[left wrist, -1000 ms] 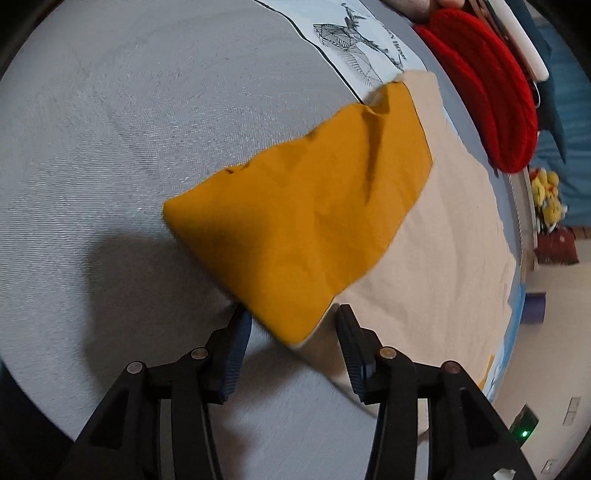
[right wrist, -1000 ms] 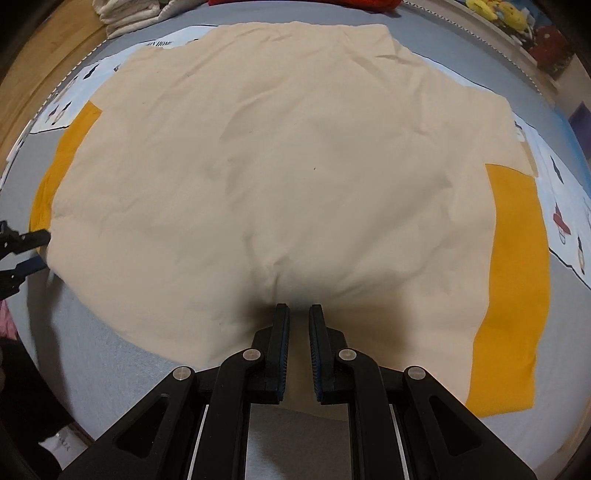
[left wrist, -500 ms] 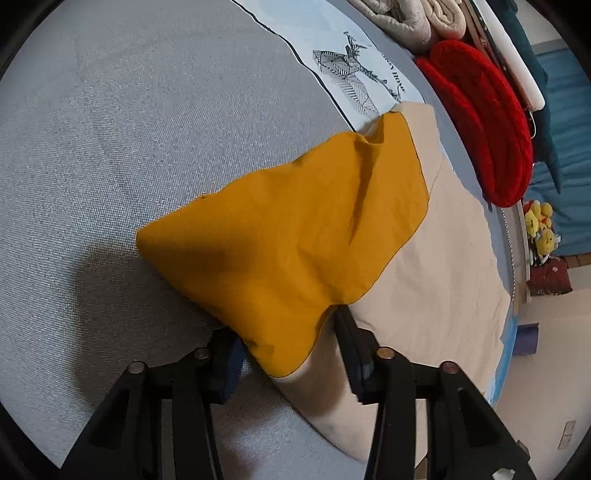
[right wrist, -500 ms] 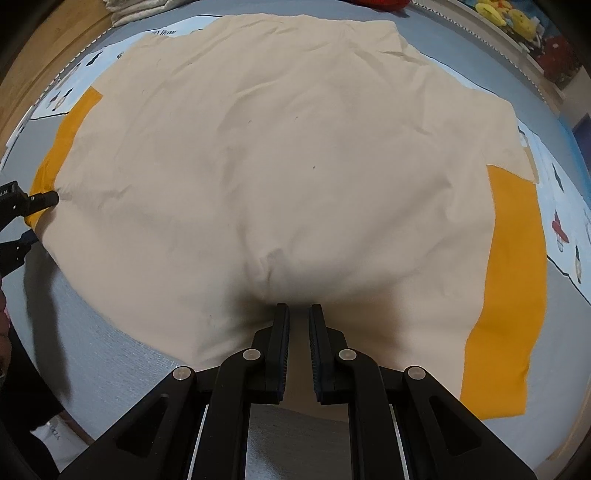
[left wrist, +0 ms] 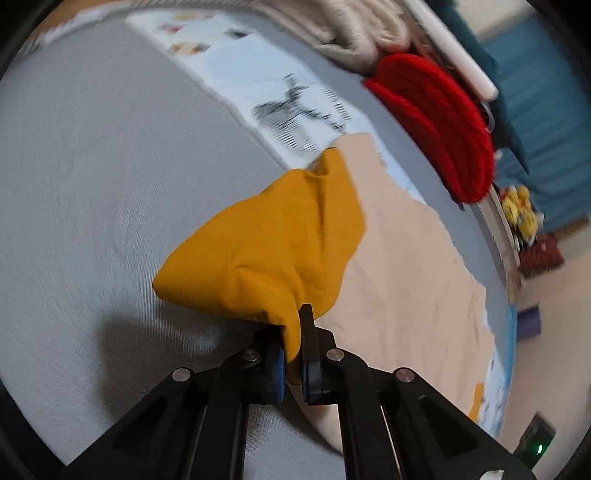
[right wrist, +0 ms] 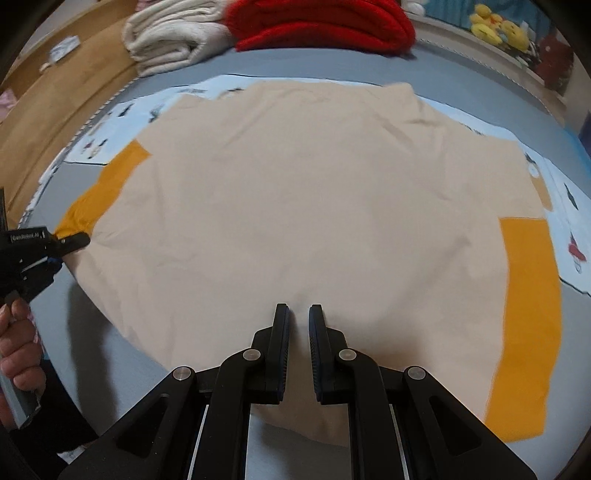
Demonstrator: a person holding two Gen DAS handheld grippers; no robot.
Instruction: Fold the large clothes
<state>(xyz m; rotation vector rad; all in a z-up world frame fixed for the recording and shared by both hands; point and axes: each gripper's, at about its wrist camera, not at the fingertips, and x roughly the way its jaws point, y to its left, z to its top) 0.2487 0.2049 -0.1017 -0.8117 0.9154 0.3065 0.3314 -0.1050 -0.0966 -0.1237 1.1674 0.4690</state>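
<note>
In the left wrist view, our left gripper [left wrist: 293,363] sits at the lower centre of the frame, its jaws clamped on the mustard-yellow sleeve [left wrist: 280,243] of the cream shirt [left wrist: 410,295]. The sleeve bunches into the jaws and rises off the grey bed cover [left wrist: 96,177], throwing a shadow at lower left. The shirt's cream body runs from the sleeve down toward the lower right. A light blue printed sheet [left wrist: 258,77] lies beyond the sleeve in the upper middle, and a red knitted bundle [left wrist: 439,122] sits at upper right beside pale folded blankets [left wrist: 354,33]. Much of this view is blurred.

In the right wrist view, the shirt [right wrist: 314,206] lies spread flat across the centre of the frame on the bed cover [right wrist: 576,417]. Our right gripper [right wrist: 298,321] is at the lower centre, jaws drawn nearly together over the near hem; we see cream fabric in the narrow gap, but we cannot tell whether the pads pinch it. The other yellow sleeve [right wrist: 528,314] lies flat at the right. At the left edge, the left gripper [right wrist: 72,242] bites the tip of the first sleeve [right wrist: 107,188], with a hand [right wrist: 18,347] below it.
</note>
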